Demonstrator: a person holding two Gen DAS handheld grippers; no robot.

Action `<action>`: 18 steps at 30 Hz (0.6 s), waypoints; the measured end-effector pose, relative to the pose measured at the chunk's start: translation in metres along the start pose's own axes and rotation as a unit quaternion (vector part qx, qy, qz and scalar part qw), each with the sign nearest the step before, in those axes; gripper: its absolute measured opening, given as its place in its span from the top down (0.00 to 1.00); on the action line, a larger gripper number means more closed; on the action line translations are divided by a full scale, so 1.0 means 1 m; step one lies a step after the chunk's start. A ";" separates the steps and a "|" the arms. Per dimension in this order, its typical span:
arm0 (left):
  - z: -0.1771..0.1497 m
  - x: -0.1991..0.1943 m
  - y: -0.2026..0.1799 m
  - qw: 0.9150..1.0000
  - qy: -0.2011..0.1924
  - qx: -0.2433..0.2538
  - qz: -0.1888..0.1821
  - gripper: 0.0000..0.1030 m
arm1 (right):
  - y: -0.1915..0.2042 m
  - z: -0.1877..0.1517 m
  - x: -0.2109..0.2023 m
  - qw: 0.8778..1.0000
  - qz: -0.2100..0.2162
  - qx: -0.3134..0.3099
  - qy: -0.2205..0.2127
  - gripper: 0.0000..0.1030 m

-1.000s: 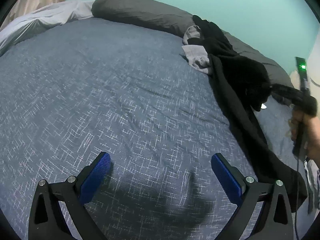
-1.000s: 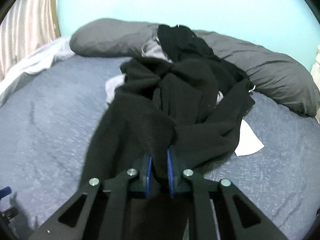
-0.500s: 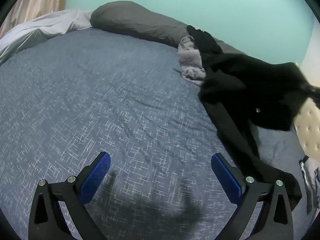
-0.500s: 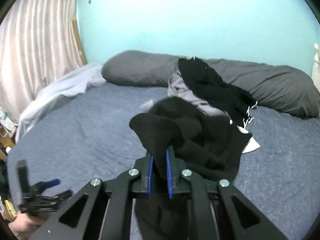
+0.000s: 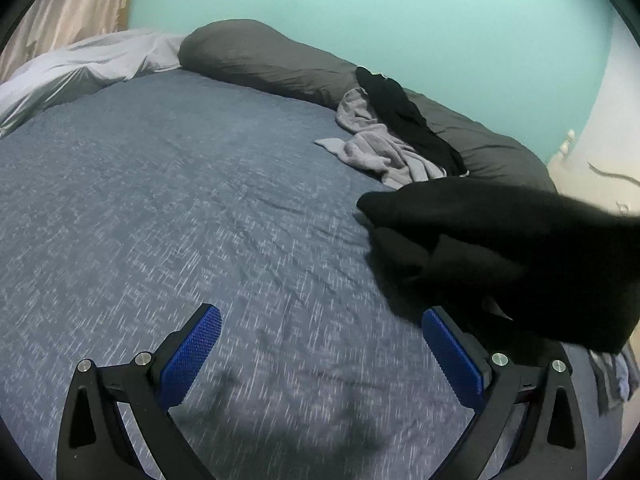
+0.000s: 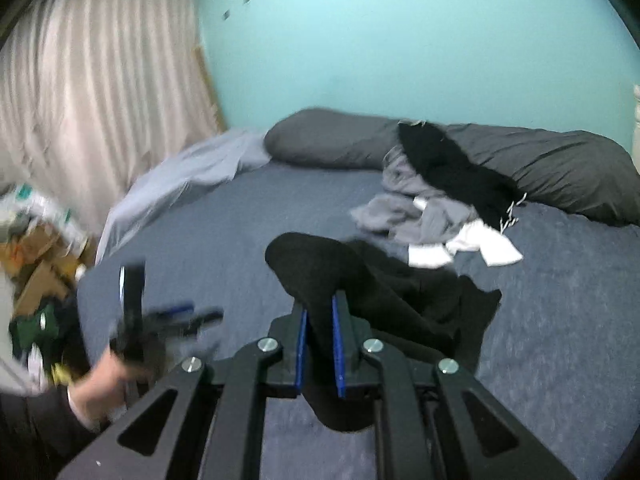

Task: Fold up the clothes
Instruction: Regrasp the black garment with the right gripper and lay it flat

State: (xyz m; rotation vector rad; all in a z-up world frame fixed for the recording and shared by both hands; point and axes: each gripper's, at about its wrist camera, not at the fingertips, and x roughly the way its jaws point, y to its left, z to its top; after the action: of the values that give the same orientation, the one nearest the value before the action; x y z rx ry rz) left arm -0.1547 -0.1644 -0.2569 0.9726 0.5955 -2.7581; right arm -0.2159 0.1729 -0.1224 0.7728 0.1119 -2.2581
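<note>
Blue-grey bedspread, teal wall, curtain at 10 o'clock. Two dark pillows. Right gripper clamping black garment, lifted mid-bed; left gripper gaping, empty.

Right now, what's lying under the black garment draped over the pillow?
Under the black garment: a rumpled grey garment, white cloth and the dark grey pillow. Anything deeper is covered.

Matt black fleecy cloth garment, heathered blue woven bedspread, soft grey cloth pillows, crumpled grey knit top, matt black plastic gripper arms with ribbed blue rubbery pads, shiny metal screws, pleated pale curtain
</note>
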 end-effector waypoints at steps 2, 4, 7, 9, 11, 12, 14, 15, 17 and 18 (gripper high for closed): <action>-0.005 -0.003 0.003 1.000 0.003 -0.003 0.001 0.00 | -0.009 -0.018 -0.003 1.000 -0.004 0.013 0.015 0.90; -0.009 -0.005 0.006 1.000 0.007 -0.008 0.002 0.00 | -0.021 -0.036 -0.001 0.999 -0.017 0.030 0.028 0.90; -0.013 -0.003 0.004 1.000 0.014 -0.003 0.004 0.00 | -0.037 -0.056 0.005 0.997 -0.039 0.045 0.044 0.90; -0.017 -0.003 0.000 1.000 0.013 0.008 0.007 0.00 | -0.047 -0.070 0.012 0.995 -0.056 0.060 0.064 0.90; -0.019 -0.001 -0.002 1.000 0.014 0.013 0.009 0.00 | -0.057 -0.083 0.023 0.990 -0.078 0.073 0.092 0.89; -0.019 0.001 -0.002 1.000 0.015 0.014 0.009 0.00 | -0.063 -0.090 0.032 0.986 -0.093 0.079 0.114 0.88; -0.020 0.006 -0.002 1.000 0.020 0.015 0.009 0.00 | -0.074 -0.104 0.043 0.978 -0.104 0.097 0.152 0.87; -0.021 0.007 -0.002 1.000 0.022 0.015 0.009 0.00 | -0.080 -0.111 0.049 0.974 -0.106 0.106 0.170 0.86; -0.021 0.011 -0.001 0.999 0.025 0.017 0.011 0.00 | -0.084 -0.117 0.049 0.972 -0.104 0.110 0.182 0.85; -0.021 0.013 -0.001 0.999 0.027 0.017 0.012 0.00 | -0.086 -0.118 0.045 0.972 -0.099 0.112 0.180 0.85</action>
State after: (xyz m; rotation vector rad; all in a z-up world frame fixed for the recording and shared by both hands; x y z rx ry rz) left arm -0.1529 -0.1551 -0.2797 1.0573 0.5429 -2.7382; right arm -0.2399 0.2423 -0.2562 1.3426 0.1103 -2.3180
